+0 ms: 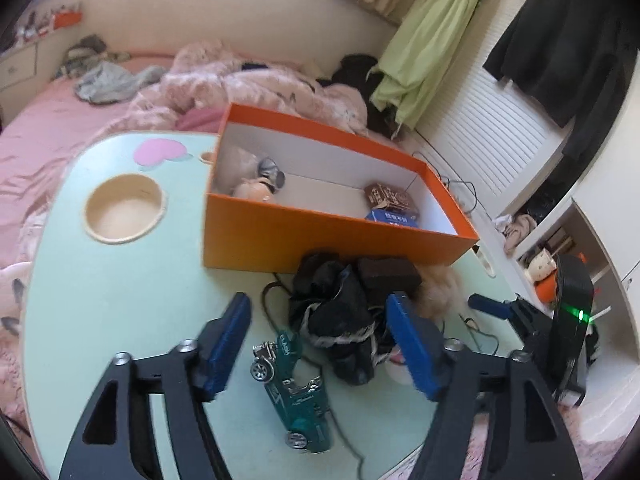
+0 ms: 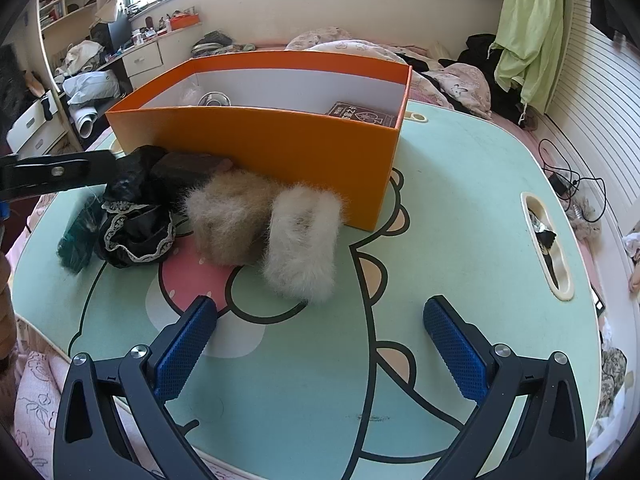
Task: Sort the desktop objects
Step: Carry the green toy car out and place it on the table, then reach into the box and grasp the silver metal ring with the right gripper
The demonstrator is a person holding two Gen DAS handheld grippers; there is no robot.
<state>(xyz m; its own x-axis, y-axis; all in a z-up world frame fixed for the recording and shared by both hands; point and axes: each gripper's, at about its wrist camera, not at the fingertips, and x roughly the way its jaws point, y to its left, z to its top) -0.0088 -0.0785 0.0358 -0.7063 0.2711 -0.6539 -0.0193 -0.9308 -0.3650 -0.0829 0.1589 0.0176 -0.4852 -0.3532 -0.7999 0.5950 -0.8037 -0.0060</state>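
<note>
An orange box (image 1: 320, 236) (image 2: 256, 148) stands on the mint-green table (image 1: 120, 300) (image 2: 460, 208); inside it lie a doll (image 1: 256, 184) and card packs (image 1: 390, 198). In front of it lie black lace cloth (image 1: 340, 312) (image 2: 136, 220), a dark brown block (image 1: 388, 274) (image 2: 184, 168), a green toy car (image 1: 296, 388) (image 2: 76, 240), a tan fluffy clip (image 2: 228, 216) and a white fluffy clip (image 2: 304, 240). My left gripper (image 1: 320, 316) is open, jaws spread around the black cloth above the car. My right gripper (image 2: 320, 320) is open and empty, just short of the white clip.
A round cup recess (image 1: 124, 212) sits in the table's left part, a slot handle (image 2: 546, 240) at its right edge. A cable (image 1: 276, 320) runs by the car. The bed with pink bedding (image 1: 224, 88) lies behind the table. The right gripper's body (image 1: 568, 320) shows at right.
</note>
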